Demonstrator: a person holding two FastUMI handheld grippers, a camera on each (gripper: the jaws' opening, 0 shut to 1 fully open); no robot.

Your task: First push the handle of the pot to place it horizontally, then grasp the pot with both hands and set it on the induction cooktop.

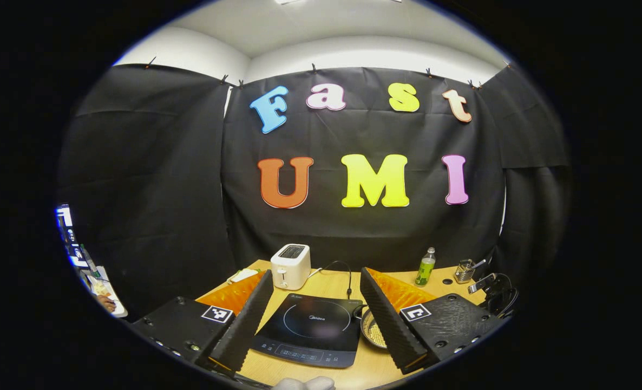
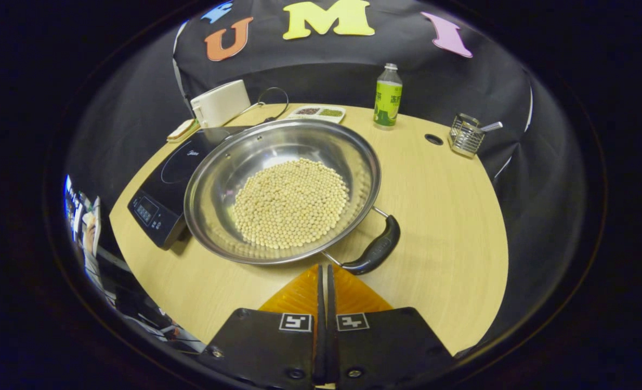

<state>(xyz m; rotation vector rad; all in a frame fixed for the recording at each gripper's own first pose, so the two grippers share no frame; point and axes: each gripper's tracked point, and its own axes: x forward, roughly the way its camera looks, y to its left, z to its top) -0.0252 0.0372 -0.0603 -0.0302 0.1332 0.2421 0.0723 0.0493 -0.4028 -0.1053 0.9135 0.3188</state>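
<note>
One pot (image 2: pixel 282 189), one cooktop (image 2: pixel 175 184), one bottle (image 2: pixel 388 97), one toaster (image 1: pixel 290 266).

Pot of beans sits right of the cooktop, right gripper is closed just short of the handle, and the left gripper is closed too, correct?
Not quite: the left gripper is open, its fingers spread wide over the induction cooktop in the left gripper view. The rest holds: in the right gripper view the pot of beans sits right of the cooktop, and the right gripper is shut near the handle.
</note>
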